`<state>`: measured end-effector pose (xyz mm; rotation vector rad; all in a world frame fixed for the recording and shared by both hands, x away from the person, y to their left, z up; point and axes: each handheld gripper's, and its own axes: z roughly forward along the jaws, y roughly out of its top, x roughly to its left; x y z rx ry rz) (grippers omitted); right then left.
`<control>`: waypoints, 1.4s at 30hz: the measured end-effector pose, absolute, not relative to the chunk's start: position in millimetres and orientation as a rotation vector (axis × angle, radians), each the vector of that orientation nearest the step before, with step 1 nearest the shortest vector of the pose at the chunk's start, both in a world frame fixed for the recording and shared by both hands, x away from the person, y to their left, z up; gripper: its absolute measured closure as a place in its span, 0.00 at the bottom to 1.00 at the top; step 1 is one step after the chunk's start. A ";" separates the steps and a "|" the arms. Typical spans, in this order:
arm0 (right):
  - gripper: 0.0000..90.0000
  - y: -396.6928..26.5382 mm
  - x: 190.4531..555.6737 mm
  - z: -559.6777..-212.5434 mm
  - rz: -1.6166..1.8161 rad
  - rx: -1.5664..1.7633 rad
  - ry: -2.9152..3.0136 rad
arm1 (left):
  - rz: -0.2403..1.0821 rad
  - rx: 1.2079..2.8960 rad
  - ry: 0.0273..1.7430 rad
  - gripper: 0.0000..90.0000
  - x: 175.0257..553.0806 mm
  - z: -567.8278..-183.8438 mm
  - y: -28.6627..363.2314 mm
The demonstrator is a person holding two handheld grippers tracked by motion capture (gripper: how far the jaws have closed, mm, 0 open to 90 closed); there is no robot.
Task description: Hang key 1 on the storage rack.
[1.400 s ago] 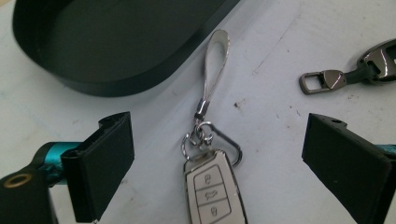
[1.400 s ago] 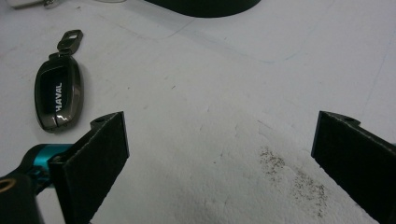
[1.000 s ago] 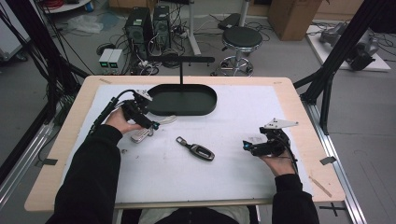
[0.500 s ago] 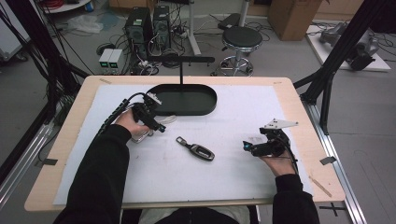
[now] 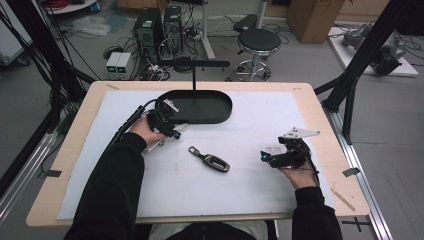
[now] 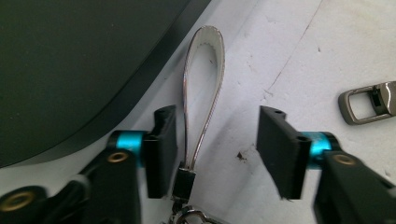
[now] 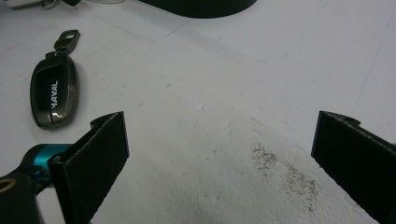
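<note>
A white strap loop (image 6: 203, 88) on a keyring lies on the white mat beside the black oval tray (image 6: 70, 60). My left gripper (image 6: 219, 121) is open and straddles the strap, which runs close to the left jaw. In the high view that gripper (image 5: 170, 127) sits at the tray's (image 5: 200, 106) front left rim. A dark key fob (image 5: 210, 160) marked HAVAL (image 7: 52, 95) lies mid-table with its metal loop (image 6: 369, 100) pointing toward the strap. My right gripper (image 5: 267, 157) rests low over the mat to the fob's right, open (image 7: 224, 130), with bare mat between its jaws.
A black T-shaped stand (image 5: 195, 65) rises from the tray's far side. The white mat (image 5: 250, 200) covers most of the wooden table (image 5: 320, 105). A stool (image 5: 260, 40) and computer cases stand on the floor beyond the far edge.
My left gripper has slid right and a little forward, so its jaws now lie around the strap by the tray. The right gripper and the key fob have stayed put.
</note>
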<state>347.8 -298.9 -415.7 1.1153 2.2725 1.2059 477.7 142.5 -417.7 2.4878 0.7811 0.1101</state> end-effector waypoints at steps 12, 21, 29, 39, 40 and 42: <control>0.04 -300.2 347.4 -416.3 1.216 1.114 2.267 | 0.139 2.492 0.836 0.96 481.0 -418.2 148.3; 0.04 -300.2 346.1 -416.3 1.213 1.114 2.265 | 0.124 2.419 0.744 0.96 478.7 -403.8 155.9; 0.04 -301.6 345.1 -416.0 1.216 1.113 2.256 | 0.090 2.294 0.730 0.96 475.9 -380.7 174.7; 0.04 -302.0 346.3 -416.4 1.226 1.106 2.247 | 0.159 2.105 0.761 0.96 473.8 -332.4 208.0; 0.04 -302.0 346.2 -416.3 1.227 1.109 2.245 | 0.171 2.082 0.772 0.96 473.7 -326.9 210.3; 0.04 -301.7 346.1 -416.2 1.230 1.106 2.245 | 0.146 2.024 0.763 0.96 474.5 -317.1 214.4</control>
